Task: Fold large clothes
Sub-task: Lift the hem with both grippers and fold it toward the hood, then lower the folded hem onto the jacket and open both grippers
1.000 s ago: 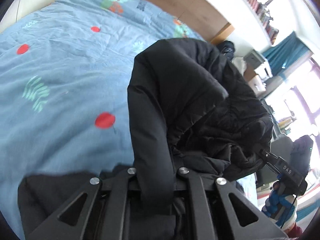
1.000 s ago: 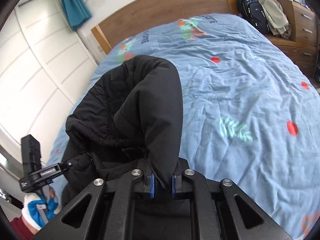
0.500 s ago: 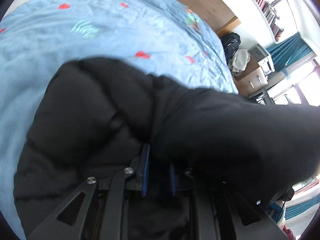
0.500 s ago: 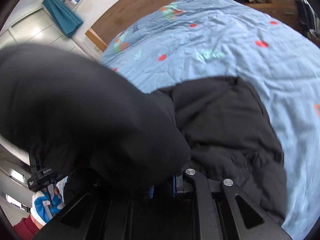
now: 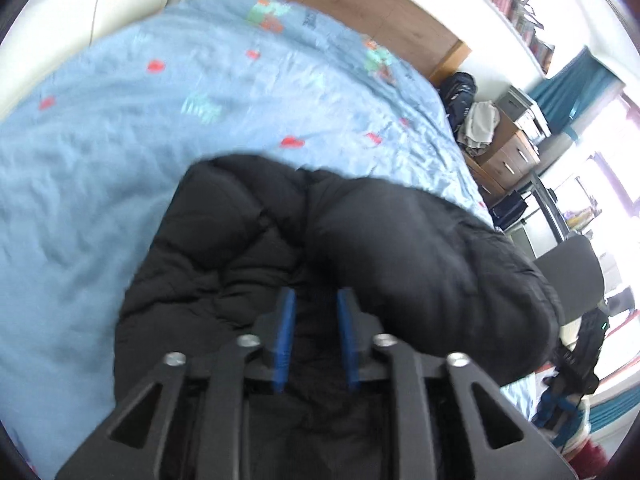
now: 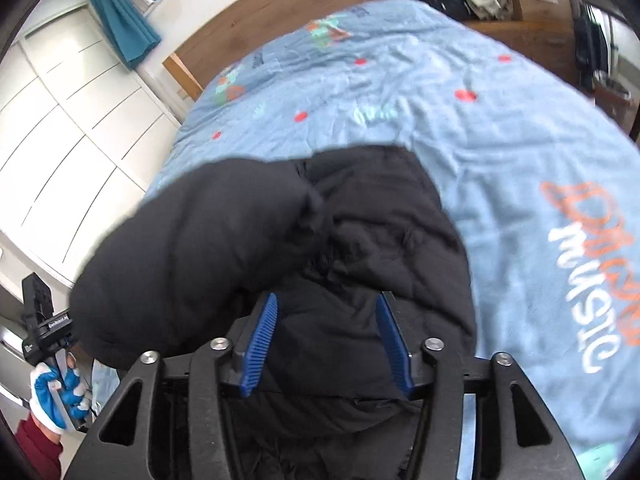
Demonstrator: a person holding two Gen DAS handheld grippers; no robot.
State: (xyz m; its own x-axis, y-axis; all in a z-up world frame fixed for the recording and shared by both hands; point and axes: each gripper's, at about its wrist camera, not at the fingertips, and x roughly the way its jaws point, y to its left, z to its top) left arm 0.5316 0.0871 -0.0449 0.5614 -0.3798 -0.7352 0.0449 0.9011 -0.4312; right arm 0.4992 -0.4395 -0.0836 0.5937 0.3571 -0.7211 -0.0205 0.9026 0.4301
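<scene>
The black padded jacket [image 5: 352,248] lies bunched on the blue bedspread [image 5: 120,128] directly under and ahead of both grippers, the left gripper [image 5: 314,340] and right gripper [image 6: 326,344] opening, apparently off the fabric, its length running away toward the headboard [image 6: 288,12].

The left gripper [image 5: 313,344] was built of matte black plastic, with blue ribbed pads [image 5: 285,344] lining the inner faces of its two fingers. Four round silver screws [image 5: 176,358] were set across its frame, above triangular cut-outs in the linkage arms. The right gripper [image 6: 326,346] was made the same way, with black frame, blue ridged pads [image 6: 262,344] and silver screws [image 6: 435,344]. In the right wrist view, a blue-and-white glove [image 6: 52,396] was worn on the left hand, a dark red sleeve [image 6: 36,448] was seen at the wrist, and small white lettering, too small to be read, was printed on the black handle.
</scene>
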